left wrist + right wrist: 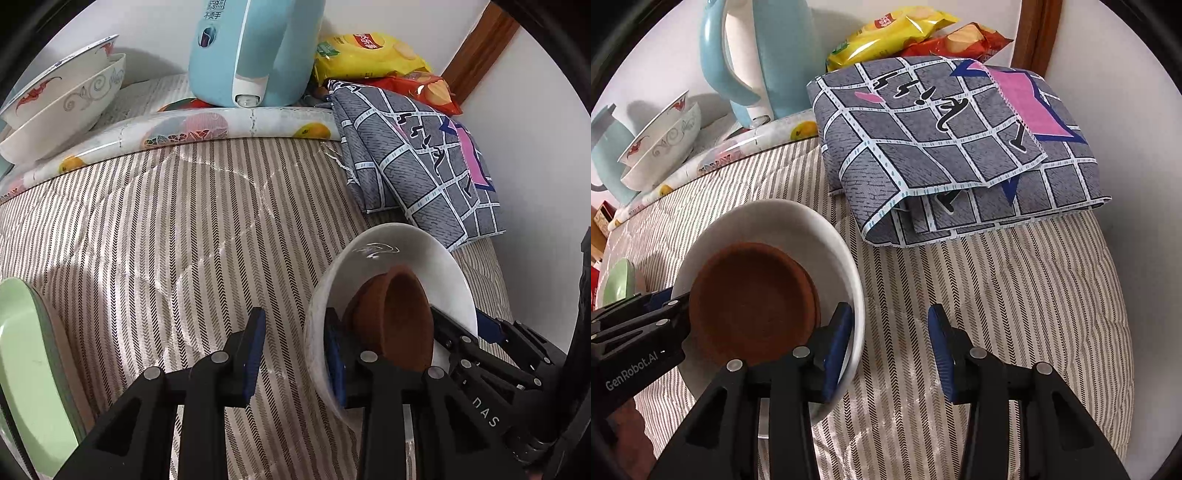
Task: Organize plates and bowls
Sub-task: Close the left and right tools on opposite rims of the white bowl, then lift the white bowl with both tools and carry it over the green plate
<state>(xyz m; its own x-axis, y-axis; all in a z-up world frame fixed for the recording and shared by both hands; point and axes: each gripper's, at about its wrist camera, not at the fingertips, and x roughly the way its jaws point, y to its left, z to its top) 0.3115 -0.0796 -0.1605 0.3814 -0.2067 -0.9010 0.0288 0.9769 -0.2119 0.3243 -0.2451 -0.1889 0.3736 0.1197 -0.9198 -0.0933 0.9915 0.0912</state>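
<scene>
Left claw [295, 354] open astride white bowl [388, 240] rim

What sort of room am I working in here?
Probably a lived-in home room, maybe a bedroom used for dining. A striped quilted cover, a folded grey checked cloth, a blue electric kettle and snack bags sit together.

Blue kettle [255, 55] upright; yellow snack bag [890, 33] behind folded grey checked cloth [945, 147]; striped quilt [177, 229].

Glossy white bowl [846, 258] holds matt brown dish [750, 299].
</scene>
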